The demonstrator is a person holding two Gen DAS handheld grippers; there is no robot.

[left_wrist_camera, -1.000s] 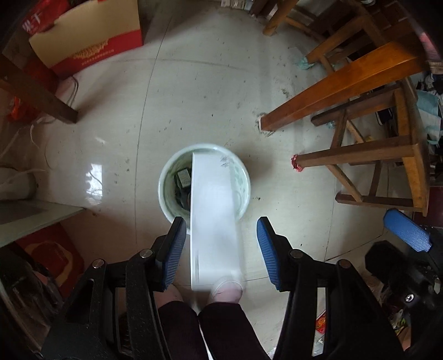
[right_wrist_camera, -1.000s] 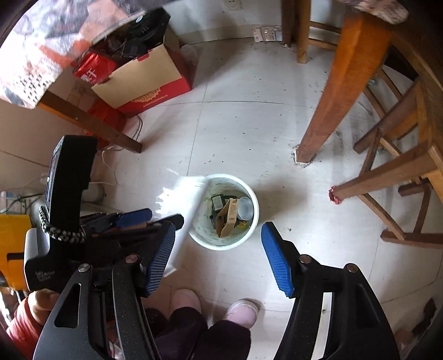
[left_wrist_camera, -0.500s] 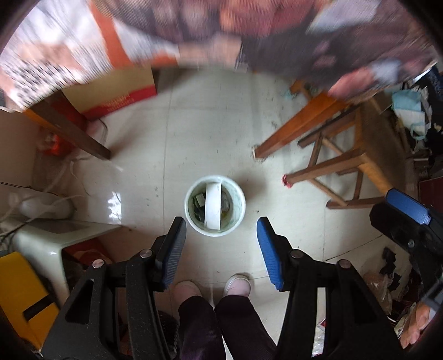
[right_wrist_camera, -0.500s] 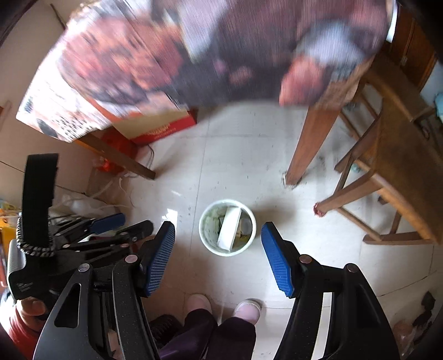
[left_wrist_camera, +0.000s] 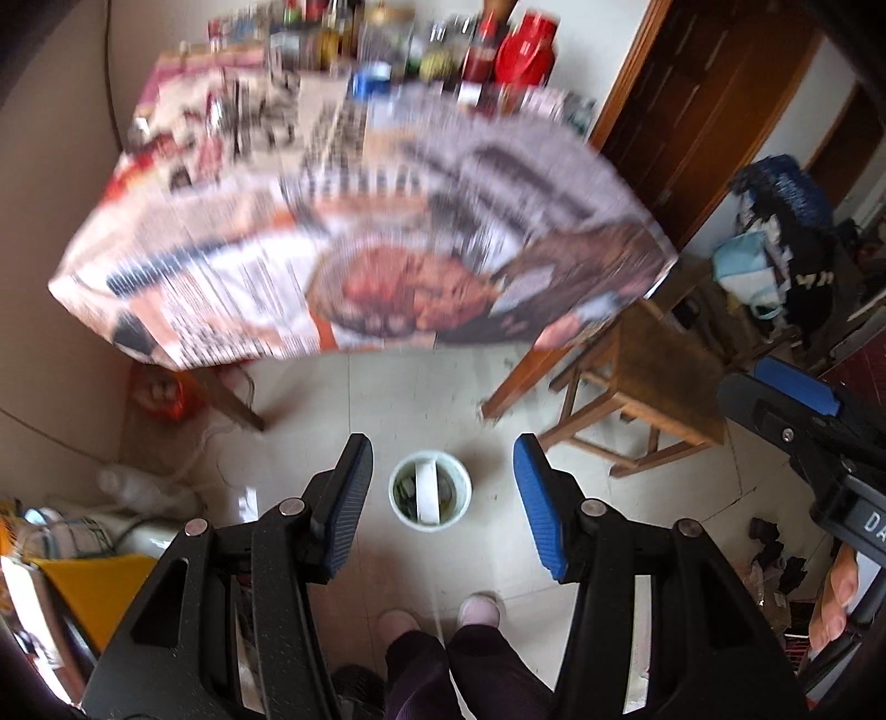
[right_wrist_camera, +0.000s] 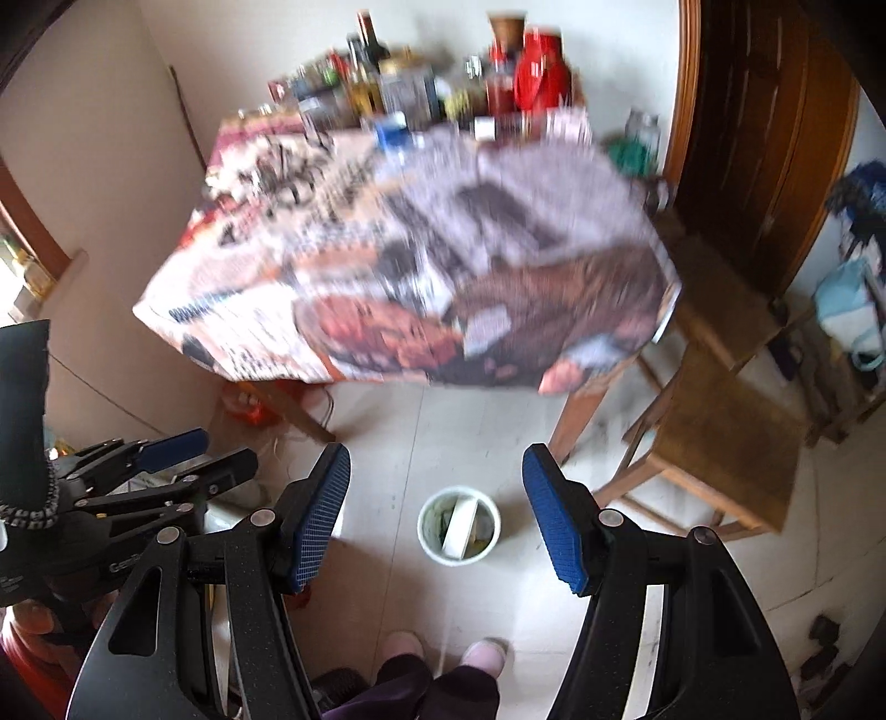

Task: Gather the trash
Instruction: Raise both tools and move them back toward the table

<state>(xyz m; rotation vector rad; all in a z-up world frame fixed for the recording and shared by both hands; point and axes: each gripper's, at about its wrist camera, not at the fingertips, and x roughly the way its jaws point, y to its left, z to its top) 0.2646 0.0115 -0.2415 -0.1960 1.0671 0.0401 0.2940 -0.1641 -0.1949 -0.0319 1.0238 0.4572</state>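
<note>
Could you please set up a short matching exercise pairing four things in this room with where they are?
Things:
1. white bin
2. white box
3. red jug
4. wooden chair

Places:
A. on the table
B. on the floor in front of the feet
C. beside the table
D. inside the bin

Pairs: 1-B, 2-D, 3-A, 4-C

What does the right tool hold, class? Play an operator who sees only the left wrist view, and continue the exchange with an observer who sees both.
Observer: Nothing. The right tool stands open, with only the floor and the white bin showing between its pads.
Operator: Can you see my left tool from outside?
Observer: Yes. The left tool shows at the left edge, beside the right one.
Operator: What does my view cut off at the table's back?
Observer: A tall dark bottle rises above the others on the table.
</note>
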